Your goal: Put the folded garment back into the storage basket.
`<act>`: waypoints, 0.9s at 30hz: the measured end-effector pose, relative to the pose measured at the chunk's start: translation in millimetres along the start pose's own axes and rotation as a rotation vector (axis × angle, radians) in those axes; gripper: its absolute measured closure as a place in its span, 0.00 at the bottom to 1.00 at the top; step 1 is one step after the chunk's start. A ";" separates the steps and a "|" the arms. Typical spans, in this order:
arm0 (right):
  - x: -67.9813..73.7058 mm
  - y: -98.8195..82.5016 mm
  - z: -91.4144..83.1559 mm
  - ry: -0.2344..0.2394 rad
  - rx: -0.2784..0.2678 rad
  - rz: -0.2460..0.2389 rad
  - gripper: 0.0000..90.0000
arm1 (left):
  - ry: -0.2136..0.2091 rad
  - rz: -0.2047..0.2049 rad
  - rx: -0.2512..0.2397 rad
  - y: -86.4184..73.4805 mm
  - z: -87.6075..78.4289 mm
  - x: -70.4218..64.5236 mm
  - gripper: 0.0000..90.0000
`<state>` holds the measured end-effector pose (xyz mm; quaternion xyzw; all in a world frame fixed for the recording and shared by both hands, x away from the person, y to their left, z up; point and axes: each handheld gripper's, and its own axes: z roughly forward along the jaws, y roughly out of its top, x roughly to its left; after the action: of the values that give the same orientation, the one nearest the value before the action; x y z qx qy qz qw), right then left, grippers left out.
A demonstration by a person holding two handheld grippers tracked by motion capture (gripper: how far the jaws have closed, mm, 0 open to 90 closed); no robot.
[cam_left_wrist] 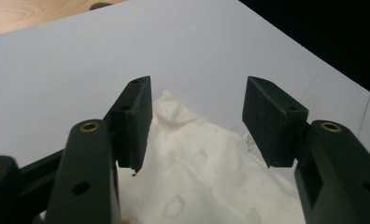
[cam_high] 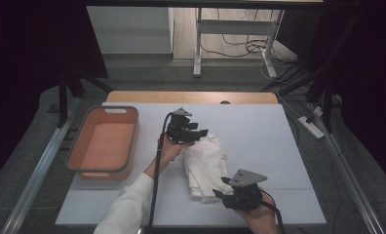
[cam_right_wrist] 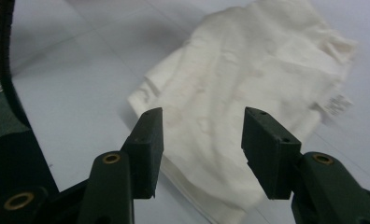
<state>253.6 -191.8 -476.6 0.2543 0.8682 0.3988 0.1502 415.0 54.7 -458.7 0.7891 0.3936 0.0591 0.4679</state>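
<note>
A folded white cloth (cam_high: 205, 165) lies on the white table cover (cam_high: 259, 131), a small label at one edge (cam_right_wrist: 338, 103). My left gripper (cam_high: 201, 132) hovers at the cloth's far end with its jaws open. In the left gripper view the cloth (cam_left_wrist: 197, 177) lies below and between the spread jaws of the left gripper (cam_left_wrist: 197, 116), a crumpled corner poking up, and the pads do not touch it. My right gripper (cam_high: 220, 187) is at the cloth's near end, also open. In the right gripper view the cloth (cam_right_wrist: 248, 79) stretches away beyond the right gripper (cam_right_wrist: 202, 140), whose jaws hold nothing.
An orange basin (cam_high: 112, 107) with a grey rim stands at the table's left side, nothing in it. A strip of wooden tabletop (cam_high: 191, 96) shows past the cover's far edge. The left gripper's black cable (cam_high: 157, 161) runs along the white sleeve.
</note>
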 end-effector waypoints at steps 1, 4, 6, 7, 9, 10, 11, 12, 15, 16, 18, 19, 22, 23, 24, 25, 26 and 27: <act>5.4 4.5 9.4 0.037 0.017 -0.022 0.55 | 0.002 -0.003 -0.001 -2.7 -4.2 0.4 0.47; 12.8 8.9 21.3 0.067 0.045 -0.048 0.56 | 0.010 0.008 -0.006 -7.3 -11.2 -0.1 0.47; 16.0 10.5 28.3 0.075 0.075 -0.057 0.59 | 0.015 0.018 -0.004 -10.3 -15.3 -0.7 0.47; 16.0 10.5 28.3 0.075 0.075 -0.057 0.59 | 0.015 0.018 -0.004 -10.3 -15.3 -0.7 0.47; 14.8 8.6 36.0 0.072 0.121 -0.048 0.71 | 0.017 0.024 -0.004 -14.3 -19.0 -1.3 0.47; 13.1 6.6 37.8 0.075 0.130 -0.041 0.77 | 0.019 0.026 -0.003 -16.4 -19.9 -1.4 0.47; 10.6 3.8 39.6 0.080 0.140 -0.035 0.84 | 0.021 0.028 0.002 -17.6 -20.3 -1.3 0.47; 9.4 2.3 40.5 0.085 0.145 -0.030 0.89 | 0.022 0.029 0.002 -19.7 -20.7 -1.0 0.47; 9.0 0.7 41.7 0.094 0.147 -0.026 0.96 | 0.020 0.018 0.000 -24.9 -20.5 0.7 0.47; 10.3 2.4 40.5 0.096 0.139 -0.034 0.97 | 0.020 0.015 0.001 -26.1 -20.4 1.2 0.47; 14.6 6.7 36.8 0.102 0.118 -0.048 0.97 | 0.020 0.013 0.001 -27.6 -20.0 2.2 0.47; 18.4 9.8 34.1 0.111 0.100 -0.058 0.97 | 0.023 0.009 0.011 -29.8 -18.6 3.6 0.47; 25.3 12.5 33.0 0.116 0.088 -0.081 0.97 | 0.022 0.006 0.013 -30.4 -18.2 4.1 0.47; 26.2 10.5 35.6 0.111 0.098 -0.084 0.97 | 0.023 0.008 0.014 -30.4 -18.1 3.8 0.47; 26.2 10.5 35.6 0.111 0.098 -0.084 0.97 | 0.023 0.008 0.014 -30.4 -18.1 3.8 0.47; 23.2 4.7 41.4 0.118 0.122 -0.068 0.95 | 0.021 0.008 0.014 -30.4 -17.7 3.2 0.47; 20.8 1.6 43.5 0.123 0.124 -0.053 0.92 | 0.018 0.010 0.014 -30.4 -17.3 2.8 0.48; 18.0 -0.6 44.1 0.130 0.119 -0.035 0.88 | 0.016 0.015 0.018 -30.2 -16.8 2.1 0.48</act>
<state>259.0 -154.9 -506.2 0.2214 0.9026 0.3594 0.0850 391.6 75.3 -473.7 0.7956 0.3921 0.0653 0.4572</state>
